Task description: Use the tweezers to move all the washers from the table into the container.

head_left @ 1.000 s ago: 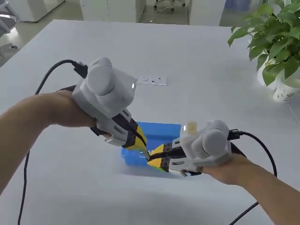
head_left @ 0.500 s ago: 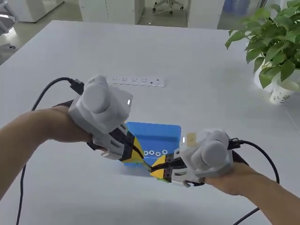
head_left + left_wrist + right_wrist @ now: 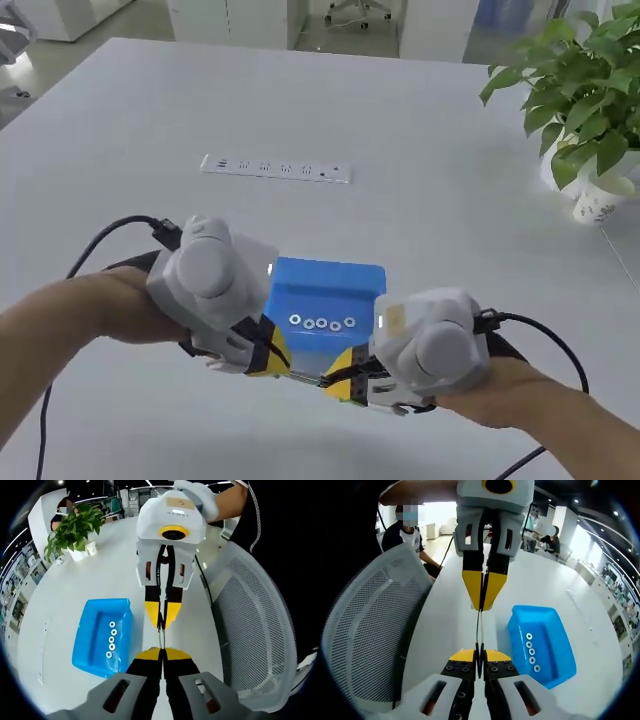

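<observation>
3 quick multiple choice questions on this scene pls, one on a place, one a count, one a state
1. Where are the washers? A on the table; B in the blue container; C on a plate.
2. How many washers? A three; B five; C eight.
3. The tweezers are: A lying in the container; B in one gripper; C gripped by both.
Answers: 1B, they lie in a row on its floor; 2B, both gripper views show five rings; 3C, the left gripper and right gripper have jaws shut on opposite ends.

Left gripper, right gripper now off the container (washers visible)
</observation>
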Demonstrator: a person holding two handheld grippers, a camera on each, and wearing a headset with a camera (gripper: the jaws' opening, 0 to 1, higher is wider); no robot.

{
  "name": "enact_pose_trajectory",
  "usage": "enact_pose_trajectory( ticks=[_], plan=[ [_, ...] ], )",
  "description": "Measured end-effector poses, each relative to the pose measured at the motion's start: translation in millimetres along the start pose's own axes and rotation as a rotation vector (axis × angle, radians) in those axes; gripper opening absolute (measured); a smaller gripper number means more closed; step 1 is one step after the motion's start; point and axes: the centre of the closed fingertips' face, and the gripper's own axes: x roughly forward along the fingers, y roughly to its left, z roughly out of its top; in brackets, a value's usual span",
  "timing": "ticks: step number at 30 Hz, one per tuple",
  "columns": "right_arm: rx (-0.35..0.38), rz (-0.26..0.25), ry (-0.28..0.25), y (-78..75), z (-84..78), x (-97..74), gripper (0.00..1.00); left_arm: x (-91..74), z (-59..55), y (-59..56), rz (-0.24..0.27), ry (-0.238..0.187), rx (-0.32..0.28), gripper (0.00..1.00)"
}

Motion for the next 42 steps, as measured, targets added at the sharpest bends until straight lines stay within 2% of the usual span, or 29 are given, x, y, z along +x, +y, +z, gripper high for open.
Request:
enact_pose_trajectory(
  ticks=[13,18,22,25,30,32,34,37,42],
  plan=[
    [0.003,0.029,0.064,8.5,-16.8,11.9,0.05,18.0,-22.6,-4.9,0.008,0.057,0.029,0.04],
    [-0.002,0.043,0.098,13.3,-26.3,17.4,0.05,16.3,-25.9,-3.6,0.023,0.053,0.021,0.07],
    [0.002,0.049,0.119,16.4,-32.1,21.0,0.05,12.8,-32.8,-6.4,0.034,0.042,-0.016,0.14],
    [0.001,0.051,0.133,18.1,-35.7,23.6,0.05,9.8,-35.9,-9.3,0.055,0.012,-0.054,0.21],
    [0.000,0.060,0.164,21.1,-43.0,29.4,0.06,-0.3,-34.1,-13.8,0.120,-0.107,-0.140,0.27],
    [-0.007,0.064,0.171,22.2,-44.3,30.8,0.06,-4.0,-34.0,-16.0,0.138,-0.142,-0.165,0.29],
    [-0.008,0.066,0.179,23.1,-45.8,32.2,0.06,-9.0,-34.9,-16.8,0.169,-0.174,-0.195,0.30],
    [-0.014,0.065,0.185,23.4,-46.5,33.4,0.06,-18.0,-31.7,-15.7,0.241,-0.249,-0.235,0.34],
    [-0.014,0.070,0.191,24.9,-49.1,38.5,0.06,-23.8,-36.6,-20.1,0.274,-0.276,-0.263,0.39]
  ],
)
